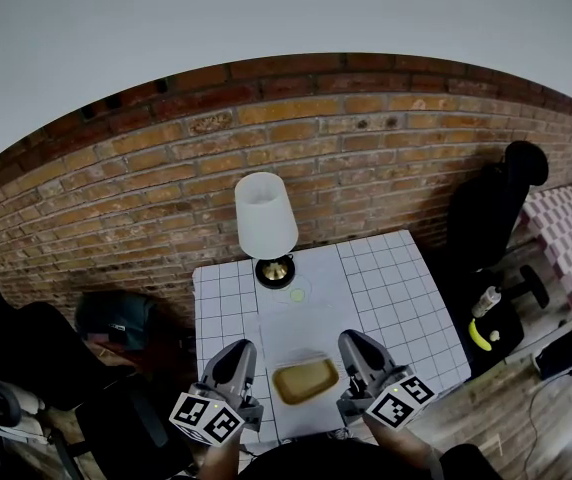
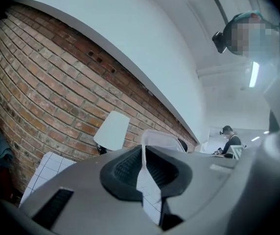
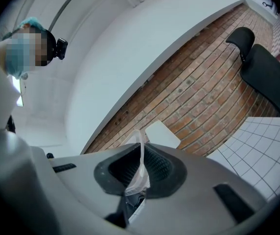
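**Both grippers clamped on one clear bag, low over the table**

Here we are at the near edge of the gridded white table (image 1: 396, 288). The left gripper (image 1: 238, 356) is clenched on the clear plastic bag (image 1: 301, 326). Its own view shows the jaws of the left gripper (image 2: 143, 166) pinched tight on a thin strip of the film (image 2: 154, 137). The right gripper (image 1: 354, 348) matches it, with its jaws (image 3: 141, 169) squeezed on a crinkled fold of the same bag (image 3: 139, 137).

The bag is stretched between them. A flat tan slab (image 1: 305, 380) sits in or under it, I can't tell which, with one gripper at its 9 o'clock and the other at its 3 o'clock. At 12 o'clock stands a white-shaded lamp (image 1: 265, 215) against the brick wall (image 1: 366, 158), with a small green-yellow spot (image 1: 297, 294) just in front of its base.

Now the risks, as I read them. Each hold is on a sliver of slick film, so pulling the grippers apart could slip it free or tear it. Uneven tension could tip the slab toward the table's near edge. A swing toward 12 o'clock could knock the lamp
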A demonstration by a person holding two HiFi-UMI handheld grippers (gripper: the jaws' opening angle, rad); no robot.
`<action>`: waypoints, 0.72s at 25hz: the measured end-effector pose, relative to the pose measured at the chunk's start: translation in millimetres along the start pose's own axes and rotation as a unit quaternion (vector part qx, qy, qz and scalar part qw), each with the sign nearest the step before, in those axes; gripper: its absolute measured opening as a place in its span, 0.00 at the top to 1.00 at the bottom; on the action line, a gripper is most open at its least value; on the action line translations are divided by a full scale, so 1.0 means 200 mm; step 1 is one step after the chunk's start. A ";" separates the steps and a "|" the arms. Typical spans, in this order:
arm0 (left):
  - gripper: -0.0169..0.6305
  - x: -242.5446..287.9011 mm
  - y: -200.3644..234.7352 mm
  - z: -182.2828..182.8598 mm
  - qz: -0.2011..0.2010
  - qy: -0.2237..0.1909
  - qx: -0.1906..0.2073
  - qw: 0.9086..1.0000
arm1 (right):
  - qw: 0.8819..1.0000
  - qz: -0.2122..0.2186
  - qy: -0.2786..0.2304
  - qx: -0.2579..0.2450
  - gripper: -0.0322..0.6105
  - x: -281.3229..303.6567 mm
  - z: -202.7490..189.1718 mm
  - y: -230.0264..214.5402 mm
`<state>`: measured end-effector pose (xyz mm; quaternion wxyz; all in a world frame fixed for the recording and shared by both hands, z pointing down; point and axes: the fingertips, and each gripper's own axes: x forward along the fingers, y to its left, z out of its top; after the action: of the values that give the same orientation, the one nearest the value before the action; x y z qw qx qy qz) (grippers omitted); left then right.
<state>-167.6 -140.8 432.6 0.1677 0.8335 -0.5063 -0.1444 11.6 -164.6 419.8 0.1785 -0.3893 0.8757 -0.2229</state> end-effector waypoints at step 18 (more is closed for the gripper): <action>0.93 -0.03 -0.07 0.13 -0.007 -0.028 0.029 0.999 | 0.999 0.027 -0.018 -0.013 0.92 0.00 0.11 0.10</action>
<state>-169.4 -132.2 403.6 0.1287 0.8371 -0.5088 -0.1542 10.0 -158.6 391.5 0.1951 -0.3714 0.8856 -0.1993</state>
